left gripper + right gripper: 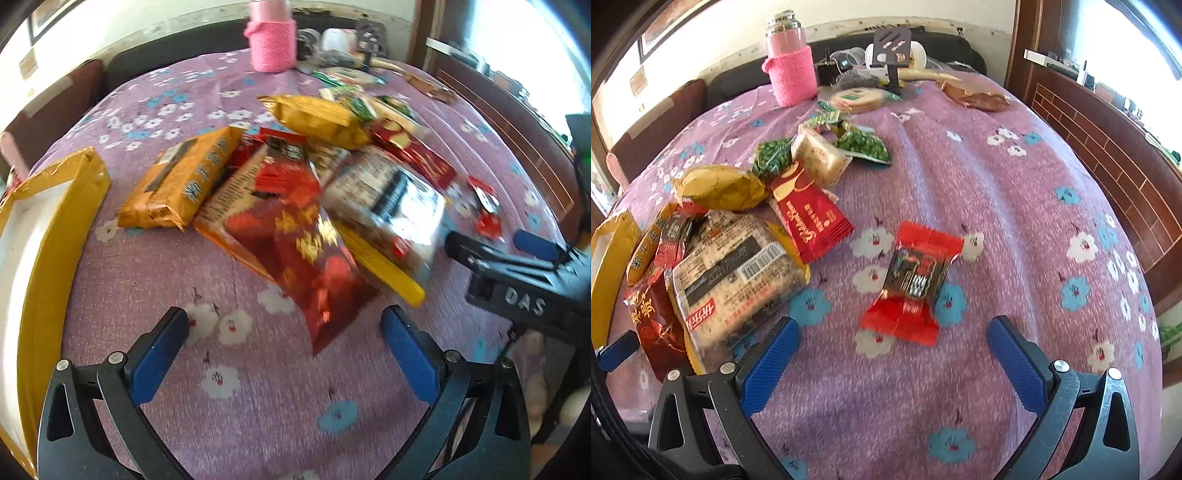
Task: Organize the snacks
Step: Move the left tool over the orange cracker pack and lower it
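Purple flowered tablecloth, strewn with snacks. Right gripper spread wide, empty, with one small red packet lying straight ahead, just beyond the fingertips, long axis running away and slightly tilted, well apart from the heap. Left gripper likewise open, empty, facing that heap: red foil bag nearest, orange pack left, yellow box at far left. Right nearer the lone packet. Three green packets behind; one pink bottle.
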Demonstrator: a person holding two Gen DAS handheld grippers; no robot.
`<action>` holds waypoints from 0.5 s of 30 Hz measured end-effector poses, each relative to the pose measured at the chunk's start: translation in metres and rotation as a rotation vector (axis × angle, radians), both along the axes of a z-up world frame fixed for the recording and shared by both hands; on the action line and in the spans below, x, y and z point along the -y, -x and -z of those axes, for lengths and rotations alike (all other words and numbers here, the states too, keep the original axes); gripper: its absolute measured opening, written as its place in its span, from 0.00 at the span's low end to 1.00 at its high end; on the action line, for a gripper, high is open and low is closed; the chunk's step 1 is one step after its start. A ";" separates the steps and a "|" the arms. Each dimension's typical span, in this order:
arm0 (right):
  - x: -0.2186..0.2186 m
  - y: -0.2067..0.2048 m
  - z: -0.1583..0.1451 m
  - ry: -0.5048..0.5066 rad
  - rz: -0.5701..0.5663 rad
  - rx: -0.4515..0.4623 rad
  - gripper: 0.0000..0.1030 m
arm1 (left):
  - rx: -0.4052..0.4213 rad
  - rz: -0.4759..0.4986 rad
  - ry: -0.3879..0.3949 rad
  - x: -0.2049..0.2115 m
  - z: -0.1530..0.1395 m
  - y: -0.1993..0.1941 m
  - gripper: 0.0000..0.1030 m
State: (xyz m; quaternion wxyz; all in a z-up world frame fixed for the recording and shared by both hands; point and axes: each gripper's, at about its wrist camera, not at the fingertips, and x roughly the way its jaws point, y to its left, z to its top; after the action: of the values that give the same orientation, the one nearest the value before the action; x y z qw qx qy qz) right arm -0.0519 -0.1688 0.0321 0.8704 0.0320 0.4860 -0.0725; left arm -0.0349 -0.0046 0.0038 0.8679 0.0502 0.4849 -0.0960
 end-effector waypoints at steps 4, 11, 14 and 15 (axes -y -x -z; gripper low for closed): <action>-0.003 0.002 0.001 0.002 0.009 -0.003 1.00 | 0.034 0.017 0.107 -0.009 -0.009 0.019 0.91; -0.004 0.004 0.000 0.005 0.012 0.006 1.00 | 0.324 -0.002 0.188 -0.035 -0.078 0.068 0.91; -0.005 0.005 0.000 0.008 0.018 0.009 1.00 | 0.449 -0.028 0.191 -0.050 -0.109 0.089 0.92; -0.004 0.006 0.000 0.009 0.020 0.010 1.00 | 0.497 -0.044 0.191 -0.058 -0.120 0.098 0.92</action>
State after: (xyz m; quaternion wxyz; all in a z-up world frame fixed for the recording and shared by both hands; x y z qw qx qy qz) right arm -0.0578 -0.1643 0.0326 0.8721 0.0334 0.4810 -0.0834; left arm -0.1325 0.0532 0.1240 0.9630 -0.0205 0.2466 -0.1071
